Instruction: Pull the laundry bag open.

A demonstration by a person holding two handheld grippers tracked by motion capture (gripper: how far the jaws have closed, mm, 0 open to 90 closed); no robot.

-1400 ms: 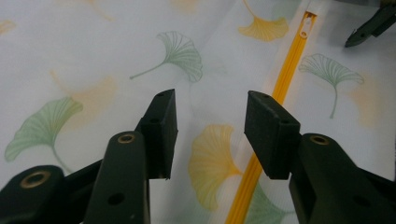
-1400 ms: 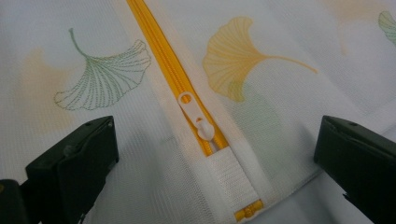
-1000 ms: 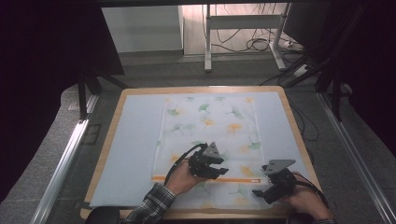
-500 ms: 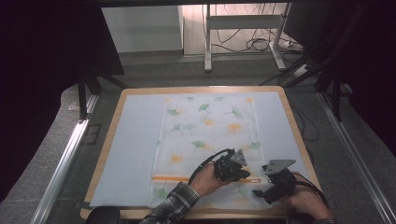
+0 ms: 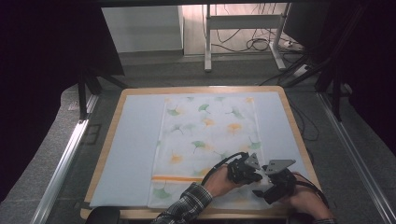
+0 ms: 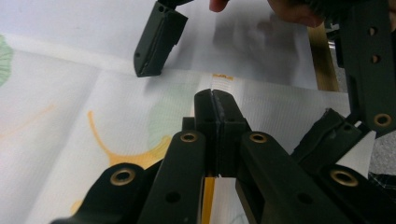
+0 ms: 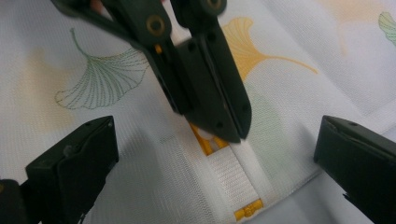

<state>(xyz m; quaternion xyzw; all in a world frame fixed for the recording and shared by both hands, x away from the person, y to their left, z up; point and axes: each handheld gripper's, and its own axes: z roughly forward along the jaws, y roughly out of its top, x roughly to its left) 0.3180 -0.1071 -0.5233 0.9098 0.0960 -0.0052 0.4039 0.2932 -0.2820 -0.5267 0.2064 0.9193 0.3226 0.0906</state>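
Yellow zipper pull point(image 7: 208, 140) pinched by left gripper point(image 7: 219, 130); high view hides it.

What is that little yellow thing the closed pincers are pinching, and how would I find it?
Start at the white cloth cover printed with ginkgo leaves on the table. Follow its orange zipper line to the right end, near both hands. There the left gripper is shut on the zipper pull, a small yellow tab.

Zip pull point(image 7: 211, 138) mostly hidden under left claw point(image 7: 229, 133) tips; can't tell if pinched. Right claw point(image 7: 210, 154) pads cut off at 3 and 9 o'clock edges. In high view, cloth point(image 5: 205, 135) corner at 5 o'clock hidden by hands.
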